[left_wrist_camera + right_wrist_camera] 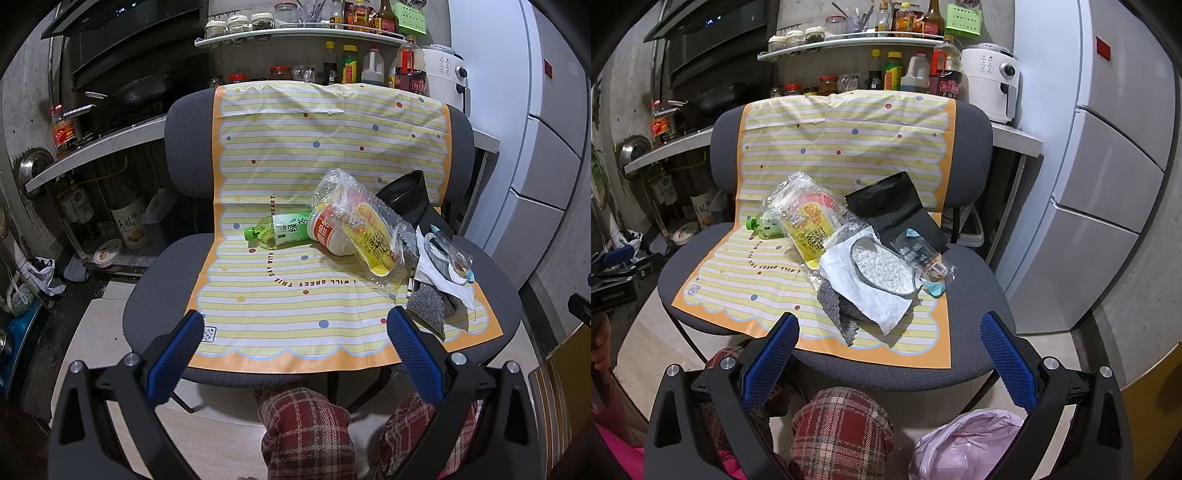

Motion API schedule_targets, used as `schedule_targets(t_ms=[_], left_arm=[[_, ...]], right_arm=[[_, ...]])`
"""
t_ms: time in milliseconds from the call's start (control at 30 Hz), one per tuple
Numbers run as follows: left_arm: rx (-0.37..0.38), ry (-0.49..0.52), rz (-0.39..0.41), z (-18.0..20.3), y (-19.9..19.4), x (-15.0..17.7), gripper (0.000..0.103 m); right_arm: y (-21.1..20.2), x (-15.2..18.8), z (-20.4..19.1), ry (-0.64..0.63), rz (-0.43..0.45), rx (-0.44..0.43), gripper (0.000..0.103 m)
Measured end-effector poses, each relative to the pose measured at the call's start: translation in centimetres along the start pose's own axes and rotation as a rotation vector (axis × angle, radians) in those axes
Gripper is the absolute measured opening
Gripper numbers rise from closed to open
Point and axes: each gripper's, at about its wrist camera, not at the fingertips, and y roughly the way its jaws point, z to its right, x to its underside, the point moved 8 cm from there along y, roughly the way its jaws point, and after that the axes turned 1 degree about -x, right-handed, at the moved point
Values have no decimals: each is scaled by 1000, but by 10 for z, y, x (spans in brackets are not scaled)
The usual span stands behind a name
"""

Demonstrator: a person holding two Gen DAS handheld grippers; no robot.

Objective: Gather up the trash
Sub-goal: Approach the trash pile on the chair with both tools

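At the left of the trash heap we see one green-capped green tea bottle (pixel 764 224), its body mostly hidden in the right wrist view behind a crinkled clear plastic bag with yellow print (pixel 809 221). One red-and-white cup (pixel 327 230) shows only partly under that bag. Further right lie one white paper sheet (pixel 864 291), one black pouch (pixel 894 206) and grey pieces we cannot identify. All sit mid-frame on the yellow striped mat (pixel 280 155) over a grey chair (pixel 184 147). The left gripper (pixel 295 328) and right gripper (pixel 890 332), low in their frames, have fingers spread, holding nothing.
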Motion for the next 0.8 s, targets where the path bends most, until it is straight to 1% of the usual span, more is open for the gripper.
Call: schedule_targets(t_ms=[133,267,333,400,533,633,667,700,800], left_arm=[[0,0,1,0,0,0,96],[0,0,1,0,0,0,96],[-1,0,-1,0,1,1,96],[-5,-2,-9,-2,4,2,96],[-18,-6,-35,-5,15,6,96],[-20,-6,-56,-3,25,10,96],[-21,-4,-61,-3,28,11,96],[-23,0,-65,0,31,12,96],[-16,12,-76,5,42,15,96]], right_arm=[[-1,-1,0,13,19,-7,97],[0,-1,0,6,16,-5,97],[1,0,0,-3,11,4,97],[2,0,0,-29,37,32,97],[19,10,0,2,-21,-13,97],[34,17,-2,-26,-42,-19,97],[40,21,-3,-23,-63,-40,97],[46,23,-4,-29,-65,-63,97],[60,26,-5,-59,-70,-67,97]])
